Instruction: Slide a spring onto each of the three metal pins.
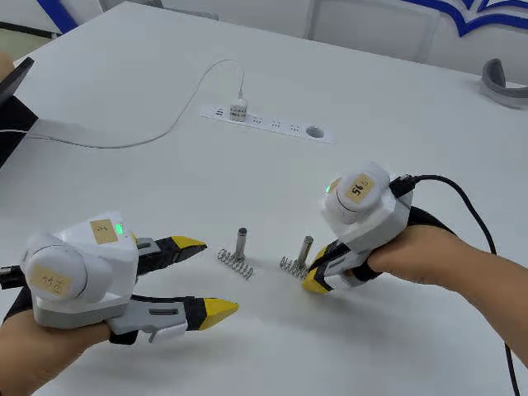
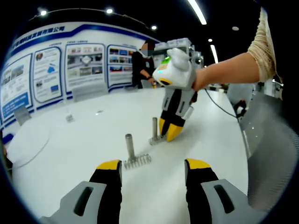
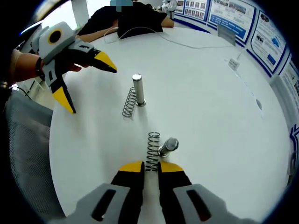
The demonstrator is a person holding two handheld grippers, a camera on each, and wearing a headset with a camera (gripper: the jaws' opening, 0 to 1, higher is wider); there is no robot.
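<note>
- One white table carries everything; its top looks smooth, so we expect small parts to skate on it.
- Two grippers work over it. The left gripper hovers empty with its jaws wide apart, aimed at the left pin. The right gripper has its jaws drawn almost together on the near end of the right spring.
- Two metal pins stand upright near each other, the right pin just beside the right gripper. We judge them stiff, narrow-footed and easy to tip.
- Two springs lie flat, each at the foot of its pin, the left spring untouched. We judge them light, soft and ready to roll or flick away. We would pinch gently across the coils near one end, leaving the other end open for the pin's top.
</note>
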